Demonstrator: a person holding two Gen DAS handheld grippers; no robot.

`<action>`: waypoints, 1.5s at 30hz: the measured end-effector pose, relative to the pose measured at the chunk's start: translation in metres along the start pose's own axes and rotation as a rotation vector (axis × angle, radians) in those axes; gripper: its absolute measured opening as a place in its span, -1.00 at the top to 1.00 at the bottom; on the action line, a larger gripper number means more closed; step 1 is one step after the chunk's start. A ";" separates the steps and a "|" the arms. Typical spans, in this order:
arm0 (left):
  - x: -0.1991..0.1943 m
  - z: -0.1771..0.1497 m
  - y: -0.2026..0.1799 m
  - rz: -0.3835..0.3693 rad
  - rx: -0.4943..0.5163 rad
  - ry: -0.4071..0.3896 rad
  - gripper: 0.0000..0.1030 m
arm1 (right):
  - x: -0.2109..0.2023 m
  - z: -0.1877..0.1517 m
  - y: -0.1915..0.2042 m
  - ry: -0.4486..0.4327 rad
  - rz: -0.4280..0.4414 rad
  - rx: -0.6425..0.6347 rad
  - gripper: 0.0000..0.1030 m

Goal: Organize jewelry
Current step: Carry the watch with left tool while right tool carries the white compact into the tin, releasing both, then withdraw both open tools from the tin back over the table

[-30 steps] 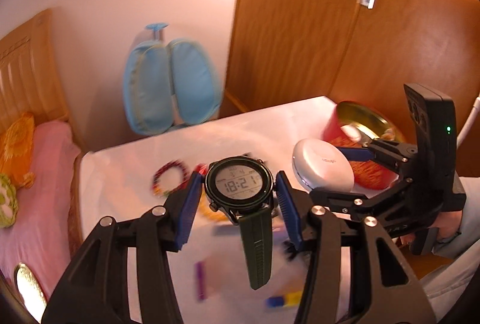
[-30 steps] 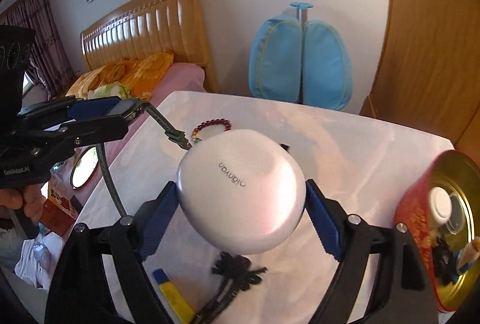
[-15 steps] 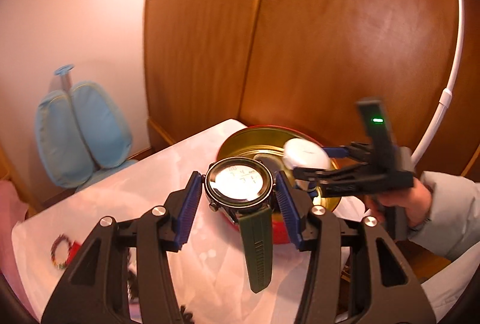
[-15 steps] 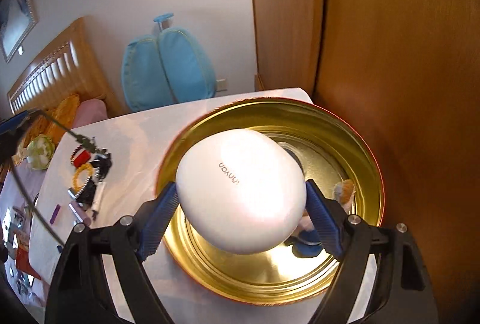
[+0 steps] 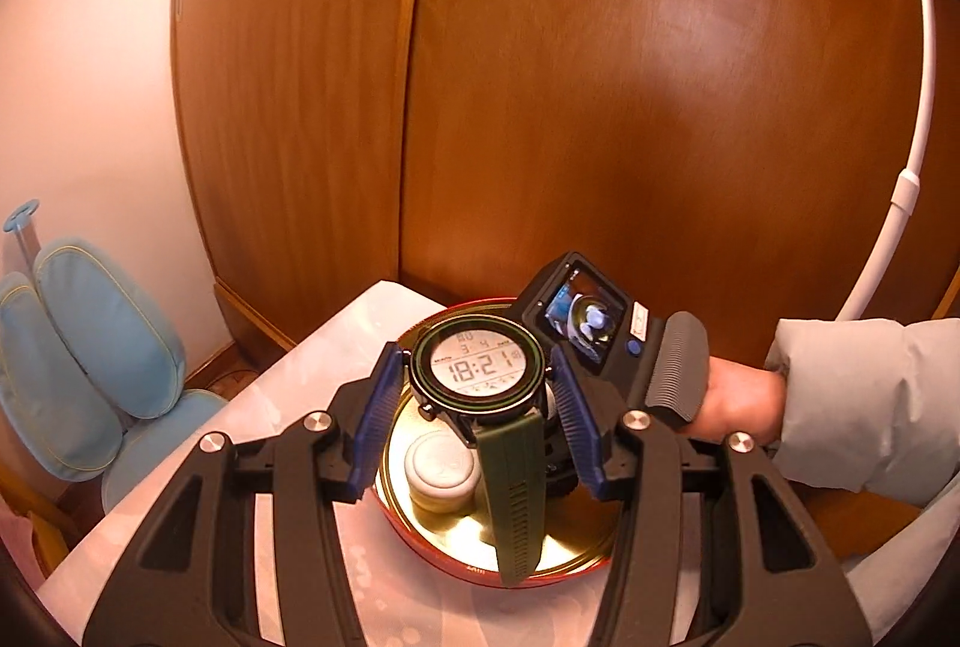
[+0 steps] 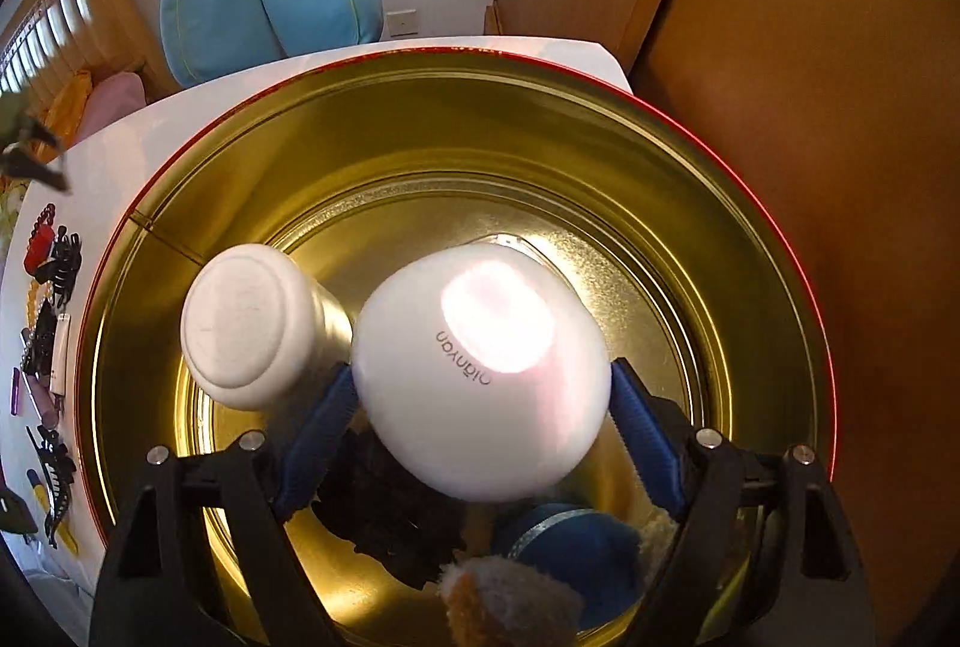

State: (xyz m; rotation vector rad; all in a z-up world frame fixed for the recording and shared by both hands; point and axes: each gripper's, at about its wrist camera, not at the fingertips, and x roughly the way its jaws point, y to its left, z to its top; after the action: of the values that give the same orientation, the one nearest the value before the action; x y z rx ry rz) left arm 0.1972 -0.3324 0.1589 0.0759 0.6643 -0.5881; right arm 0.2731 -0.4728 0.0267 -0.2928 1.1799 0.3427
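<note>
Your left tool pinches the watch by its case, strap hanging free, above the tin at frame centre. Your right tool clamps the white case inside the tin, likely poised for release.

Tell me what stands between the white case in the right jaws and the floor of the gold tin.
The white case hangs inside the gold tin. A white-capped jar stands close to its left, and a black item and a blue round box lie below it; the shiny floor beyond looks bare.
</note>
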 end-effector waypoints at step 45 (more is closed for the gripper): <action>-0.142 -0.187 0.039 0.511 -0.513 0.193 -0.45 | -0.163 -0.108 0.117 -0.417 0.314 -0.194 -0.92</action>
State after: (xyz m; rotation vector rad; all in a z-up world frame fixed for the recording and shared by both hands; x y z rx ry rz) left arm 0.0243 -0.1834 0.0918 -0.1768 0.9269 0.0922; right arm 0.0781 -0.4269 0.1355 -0.1908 0.7784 0.7580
